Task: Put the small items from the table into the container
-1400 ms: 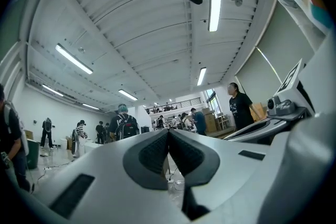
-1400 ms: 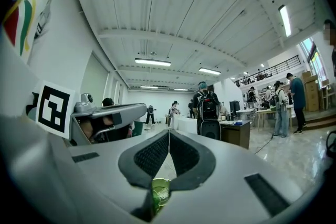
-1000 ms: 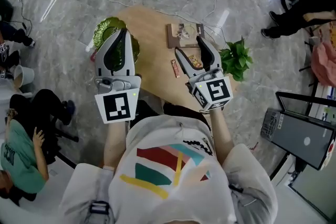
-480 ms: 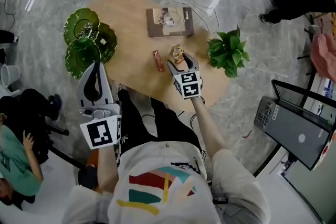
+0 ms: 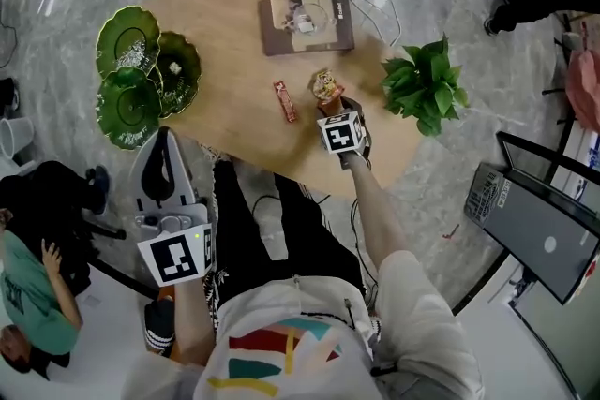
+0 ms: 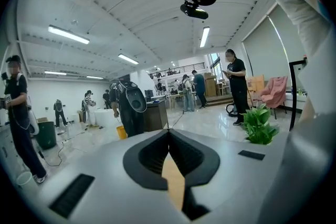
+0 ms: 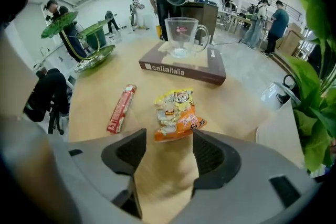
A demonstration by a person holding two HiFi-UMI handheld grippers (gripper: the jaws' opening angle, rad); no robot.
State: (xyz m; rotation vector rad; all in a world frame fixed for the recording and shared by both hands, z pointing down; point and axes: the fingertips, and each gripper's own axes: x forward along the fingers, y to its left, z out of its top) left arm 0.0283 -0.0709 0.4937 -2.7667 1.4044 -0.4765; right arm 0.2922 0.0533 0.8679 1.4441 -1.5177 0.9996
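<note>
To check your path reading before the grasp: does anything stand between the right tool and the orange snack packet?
Nothing visible does. The snack packet lies on the table right ahead of the open right tool; the red bar lies off to one side, out of the path.

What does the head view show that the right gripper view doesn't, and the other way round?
Head view only: the left gripper, plus the person's legs. Right gripper view only: the right gripper has its jaws apart, just short of the orange snack packet. Both: that packet, the red stick packet, the brown box, the potted plant.
</note>
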